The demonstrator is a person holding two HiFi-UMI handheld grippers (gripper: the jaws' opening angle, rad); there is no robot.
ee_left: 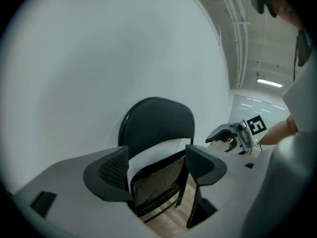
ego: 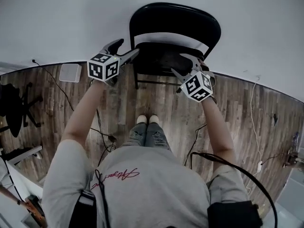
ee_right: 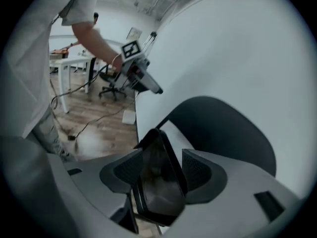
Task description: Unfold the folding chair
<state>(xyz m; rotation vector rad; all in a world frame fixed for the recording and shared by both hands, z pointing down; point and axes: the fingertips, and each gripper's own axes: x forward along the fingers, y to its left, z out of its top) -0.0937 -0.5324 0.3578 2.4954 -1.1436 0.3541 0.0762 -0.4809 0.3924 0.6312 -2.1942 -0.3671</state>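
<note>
A black folding chair (ego: 175, 30) stands against the white wall, its seat (ego: 159, 58) tilted up toward the rounded backrest (ee_left: 158, 123). My left gripper (ego: 124, 50) hovers open by the chair's left side. In the left gripper view the left gripper (ee_left: 157, 165) frames the seat from a distance, and nothing is between its pads. My right gripper (ego: 184, 64) is at the seat's right front corner, open. In the right gripper view the edge-on seat (ee_right: 159, 182) lines up between the right gripper's (ee_right: 161, 170) pads; I cannot tell whether it touches them.
The floor is wood planks with cables (ego: 102, 127) trailing across it. A white box (ego: 70, 72) lies by the wall at the left, and a black office chair (ego: 14, 106) stands further left. The person's feet (ego: 147, 119) are just in front of the chair.
</note>
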